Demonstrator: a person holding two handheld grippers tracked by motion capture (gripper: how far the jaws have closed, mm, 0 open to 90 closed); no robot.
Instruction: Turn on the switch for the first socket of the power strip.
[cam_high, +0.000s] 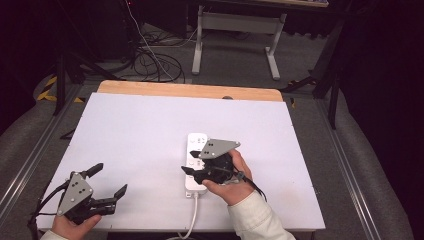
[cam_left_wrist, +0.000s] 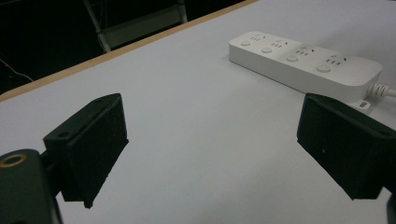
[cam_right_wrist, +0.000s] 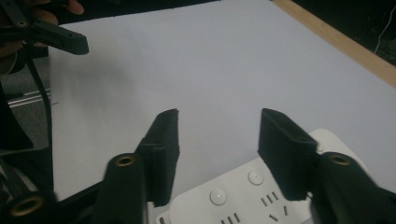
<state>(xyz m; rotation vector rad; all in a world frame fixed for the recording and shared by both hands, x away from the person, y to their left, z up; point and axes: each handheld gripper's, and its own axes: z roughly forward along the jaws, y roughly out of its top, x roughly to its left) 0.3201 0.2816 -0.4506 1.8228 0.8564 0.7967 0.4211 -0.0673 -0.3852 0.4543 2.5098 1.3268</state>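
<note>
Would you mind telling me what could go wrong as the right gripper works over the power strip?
1. The right gripper hovers open above the power strip; a jaw could catch a neighbouring button instead of the one meant.
2. Nothing steadies the strip: the left gripper is open and well away, so a push may slide it across the table.
3. The cord trails off the near edge and could snag a sleeve.

The power strip (cam_high: 196, 162) under my right claw (cam_right_wrist: 218, 140) looks like smooth white plastic with a soft sheen, its cord (cam_high: 192, 215) at 6 o'clock the same. My claws' pads (cam_right_wrist: 164, 140) are matt black and faintly rough. The table (cam_high: 150, 130) is matt white, with a pale wood edge (cam_high: 190, 90) at 12 o'clock.
</note>
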